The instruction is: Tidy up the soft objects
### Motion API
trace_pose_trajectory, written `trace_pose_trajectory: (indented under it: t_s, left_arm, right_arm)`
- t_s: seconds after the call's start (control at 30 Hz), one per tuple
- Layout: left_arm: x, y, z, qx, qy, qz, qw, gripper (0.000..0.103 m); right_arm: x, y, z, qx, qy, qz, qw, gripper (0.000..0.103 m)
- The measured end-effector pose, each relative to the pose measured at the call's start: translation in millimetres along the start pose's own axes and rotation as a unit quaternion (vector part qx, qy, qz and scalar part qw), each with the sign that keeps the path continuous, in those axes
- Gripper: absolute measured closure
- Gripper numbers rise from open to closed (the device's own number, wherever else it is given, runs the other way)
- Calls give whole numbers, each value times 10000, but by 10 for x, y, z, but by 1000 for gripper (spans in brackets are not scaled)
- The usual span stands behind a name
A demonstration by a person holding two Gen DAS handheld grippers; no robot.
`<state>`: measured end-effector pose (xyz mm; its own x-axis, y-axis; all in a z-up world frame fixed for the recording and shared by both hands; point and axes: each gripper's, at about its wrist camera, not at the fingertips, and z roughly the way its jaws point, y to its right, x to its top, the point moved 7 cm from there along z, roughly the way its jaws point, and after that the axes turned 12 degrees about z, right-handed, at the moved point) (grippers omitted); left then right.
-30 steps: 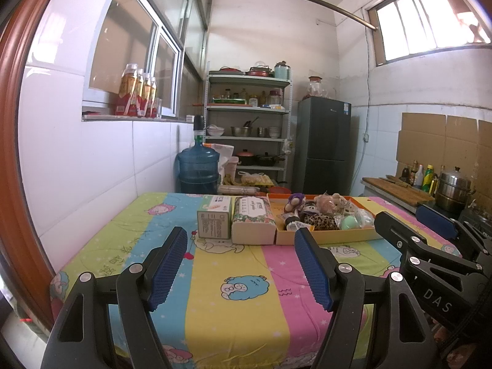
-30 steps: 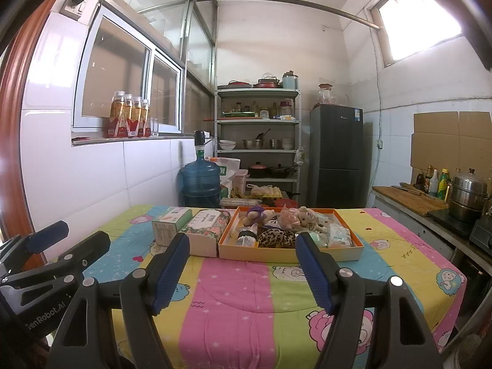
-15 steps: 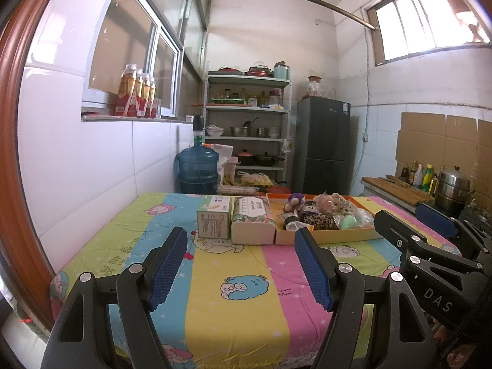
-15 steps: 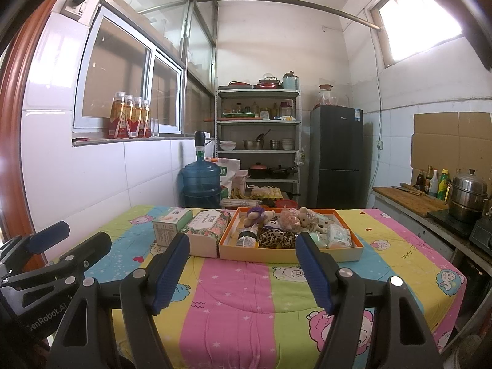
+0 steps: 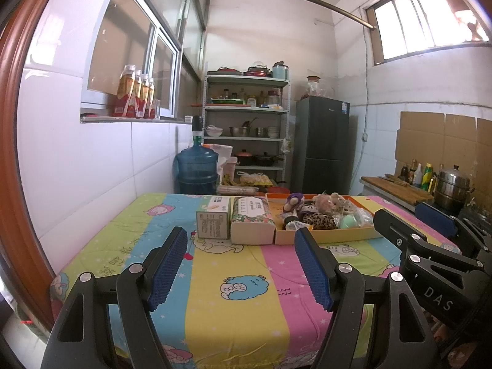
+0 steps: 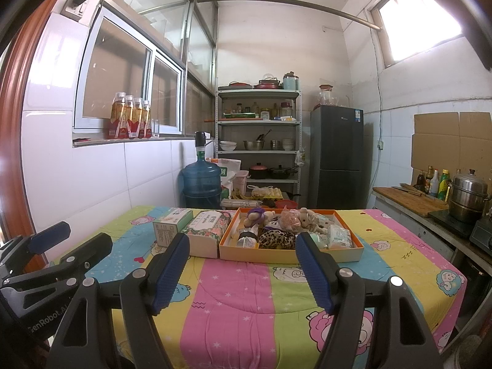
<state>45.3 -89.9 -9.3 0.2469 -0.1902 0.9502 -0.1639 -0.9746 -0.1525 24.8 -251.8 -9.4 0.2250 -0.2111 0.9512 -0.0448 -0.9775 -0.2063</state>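
Orange tray point(image 6: 347, 230); leopard-print plush point(image 6: 276, 239); striped cartoon tablecloth point(image 6: 240, 289).

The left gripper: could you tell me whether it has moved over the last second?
No. The left gripper frames the tissue box and orange tray exactly as before, open and hovering.

Worktop cloth point(image 6: 243, 289): quilted fabric, matt, showing stitched seams. Orange tray point(image 6: 290, 253): smooth card, sitting on the cloth. Leopard toy point(image 6: 276, 240) in the tray: plush, furry. Tissue pack point(image 6: 209, 226) left of the tray: glossy printed wrap. Green box point(image 6: 169, 226) beyond it: matt card. Gripper pads point(image 6: 169, 269): ribbed blue rubber on black plastic.
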Motion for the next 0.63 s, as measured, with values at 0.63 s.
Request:
trace_pose_trajectory:
  t_s: [0.63]
  left_arm:
    - [7, -6, -34, -71, 30, -22, 10000, 29]
  right_arm:
    - [-8, -13, -4, -4, 3, 3, 10000, 32]
